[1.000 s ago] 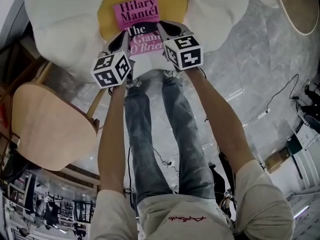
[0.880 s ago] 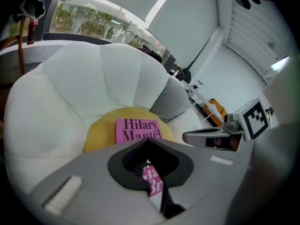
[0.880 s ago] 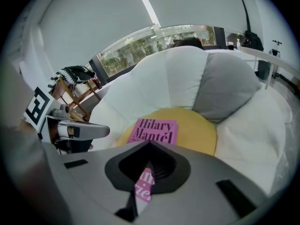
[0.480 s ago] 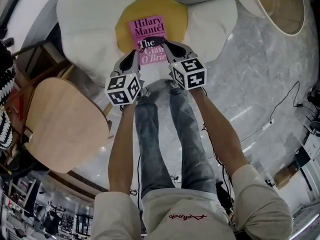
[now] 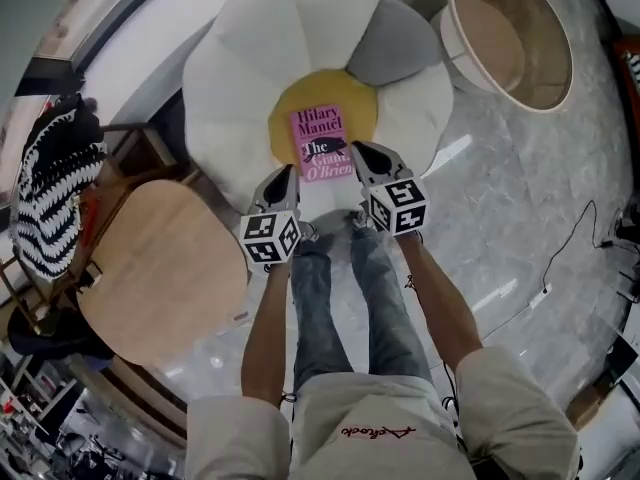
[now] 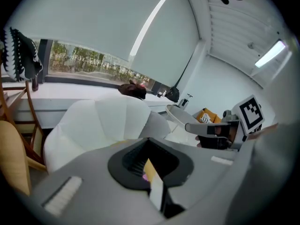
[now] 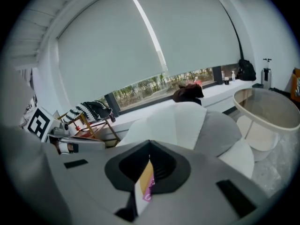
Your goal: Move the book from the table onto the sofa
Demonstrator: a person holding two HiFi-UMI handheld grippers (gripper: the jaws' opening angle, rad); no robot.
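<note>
From the head view I see the book (image 5: 322,144) lying flat on the yellow centre of the flower-shaped sofa (image 5: 250,58), with the left gripper (image 5: 287,176) and right gripper (image 5: 362,151) over its near corners; only the gripper views show me both pairs of jaws pressed together, and a window (image 7: 154,86) beyond the sofa. A wooden chair (image 5: 160,258) stands left, a round table (image 5: 510,38) far right; the tongs hide the book's near edge.

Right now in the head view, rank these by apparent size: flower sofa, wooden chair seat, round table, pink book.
1. flower sofa
2. wooden chair seat
3. round table, close behind the seat
4. pink book
</note>
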